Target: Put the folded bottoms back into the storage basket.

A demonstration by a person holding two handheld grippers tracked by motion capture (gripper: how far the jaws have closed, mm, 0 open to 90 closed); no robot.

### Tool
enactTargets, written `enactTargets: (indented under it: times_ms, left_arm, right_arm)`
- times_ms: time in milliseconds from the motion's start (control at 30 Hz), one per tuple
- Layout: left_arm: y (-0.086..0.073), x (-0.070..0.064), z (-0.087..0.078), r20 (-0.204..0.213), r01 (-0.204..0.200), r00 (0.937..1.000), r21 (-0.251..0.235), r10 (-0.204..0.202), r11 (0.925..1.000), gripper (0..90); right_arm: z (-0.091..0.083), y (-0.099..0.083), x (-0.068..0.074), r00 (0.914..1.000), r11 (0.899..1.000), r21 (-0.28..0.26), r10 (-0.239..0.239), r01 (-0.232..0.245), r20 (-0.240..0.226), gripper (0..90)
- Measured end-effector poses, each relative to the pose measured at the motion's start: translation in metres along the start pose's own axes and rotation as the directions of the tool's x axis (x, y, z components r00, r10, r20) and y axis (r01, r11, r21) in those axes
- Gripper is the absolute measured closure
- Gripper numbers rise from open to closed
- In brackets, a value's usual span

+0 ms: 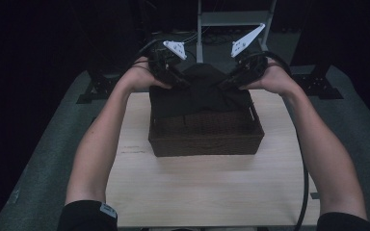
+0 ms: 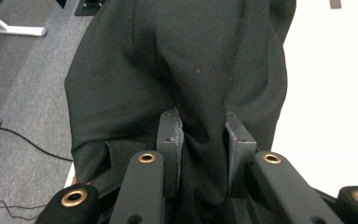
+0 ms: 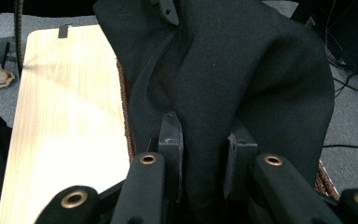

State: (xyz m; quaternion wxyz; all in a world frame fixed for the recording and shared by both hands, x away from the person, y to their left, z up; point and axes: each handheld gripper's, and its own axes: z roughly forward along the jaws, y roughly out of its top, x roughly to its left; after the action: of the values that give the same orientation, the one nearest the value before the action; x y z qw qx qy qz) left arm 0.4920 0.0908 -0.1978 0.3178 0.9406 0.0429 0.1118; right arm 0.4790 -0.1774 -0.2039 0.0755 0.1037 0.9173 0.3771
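Both my claws grip one black cloth over the wicker basket.

Between the jaws of my left gripper [image 2: 204,135] a fold of the black cloth [image 2: 186,70] is pinched, and my right gripper [image 3: 204,140] clamps another fold the same way. From above, the cloth [image 1: 200,91] hangs between them, draped over the far rim of the brown wicker basket [image 1: 205,139], which sits at the far edge of the pale wooden table [image 1: 207,192]. I can read no label or writing anywhere.
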Motion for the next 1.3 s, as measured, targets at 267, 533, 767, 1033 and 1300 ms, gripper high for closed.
enactTargets:
  times_ms: [267, 533, 767, 1033, 1300]
  left_arm:
    - [-0.004, 0.006, 0.008, -0.006, 0.007, 1.0000, 0.025, -0.007, 0.9997, 72.3]
    - [-0.010, 0.009, 0.026, 0.002, 0.011, 0.9999, 0.041, -0.011, 0.9991, 72.3]
    - [-0.016, 0.008, 0.038, 0.008, 0.018, 0.9998, 0.049, -0.019, 0.9986, 72.2]
    - [-0.016, 0.007, 0.045, 0.000, 0.014, 0.9999, 0.072, -0.014, 0.9973, 72.1]
    - [-0.022, 0.005, 0.054, 0.007, 0.020, 0.9998, 0.078, -0.021, 0.9967, 72.1]
  right_arm:
    - [0.010, -0.003, -0.008, 1.0000, 1.000, 0.004, 0.010, -0.010, -0.002, 72.2]
    - [0.021, -0.014, -0.014, 0.9996, 0.999, 0.015, 0.028, -0.028, -0.007, 72.2]
    - [0.030, -0.025, -0.017, 0.9988, 0.999, 0.024, 0.048, -0.048, -0.012, 72.2]
    - [0.036, -0.031, -0.018, 0.9984, 0.998, 0.027, 0.055, -0.055, -0.013, 72.2]
    - [0.041, -0.036, -0.019, 0.9979, 0.997, 0.037, 0.063, -0.062, -0.015, 72.2]
